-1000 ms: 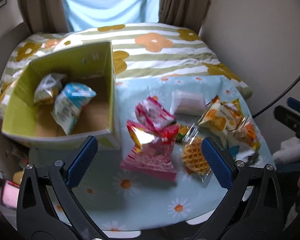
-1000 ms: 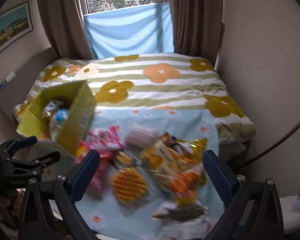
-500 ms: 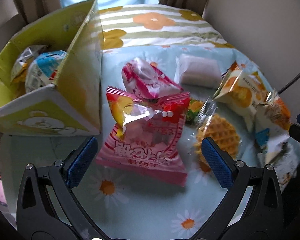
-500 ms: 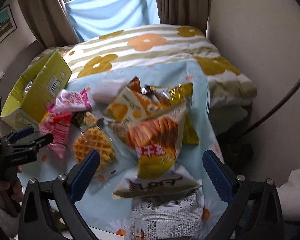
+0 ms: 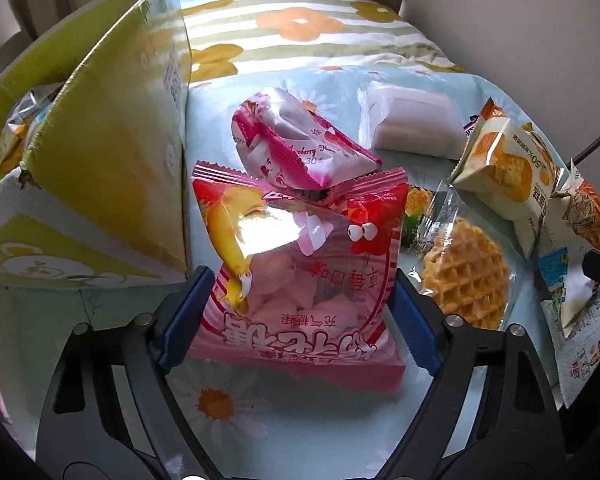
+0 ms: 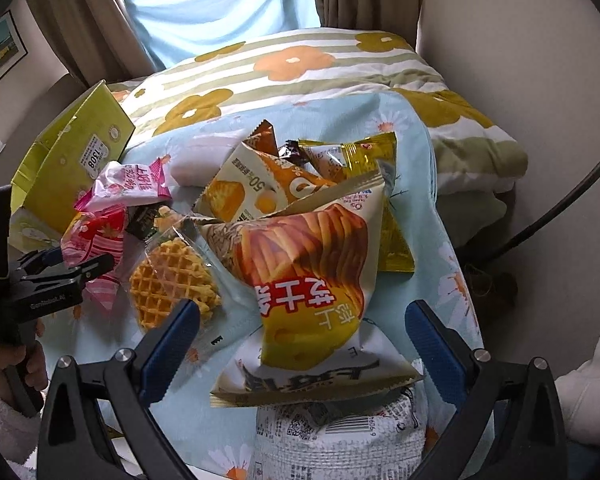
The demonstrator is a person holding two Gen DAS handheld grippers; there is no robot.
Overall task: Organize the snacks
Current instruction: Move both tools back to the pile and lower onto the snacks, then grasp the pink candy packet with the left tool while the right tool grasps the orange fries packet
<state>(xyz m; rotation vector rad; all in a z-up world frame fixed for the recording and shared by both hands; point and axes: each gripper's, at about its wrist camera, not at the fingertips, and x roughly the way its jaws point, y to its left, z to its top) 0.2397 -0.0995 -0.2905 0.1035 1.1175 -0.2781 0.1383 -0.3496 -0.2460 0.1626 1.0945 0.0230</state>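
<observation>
My left gripper (image 5: 300, 312) points down over a pink marshmallow bag (image 5: 300, 276) lying on the daisy cloth. Its jaws are closing, and the blue pads (image 5: 188, 312) stand at the bag's two side edges without squeezing it. My right gripper (image 6: 300, 344) is open wide around the lower end of a yellow and white bread-stick bag (image 6: 308, 264), pads apart from it. The green-yellow snack box (image 5: 112, 168) stands just left of the pink bag, with a few packets inside. In the right wrist view the left gripper (image 6: 80, 268) appears beside the box (image 6: 72, 160).
Around the two bags lie a pink strawberry packet (image 5: 300, 140), a wrapped waffle (image 6: 172, 284), a white packet (image 5: 412, 120), an egg-cake packet (image 5: 508, 176) and a newsprint-patterned bag (image 6: 340, 440). A flowered quilt (image 6: 292, 64) lies behind. A hand (image 6: 16, 364) holds the left gripper's handle.
Both grippers have come down close over the snacks. The left jaws have narrowed from wide open to the edges of the pink marshmallow bag. The right jaws stay wide.
</observation>
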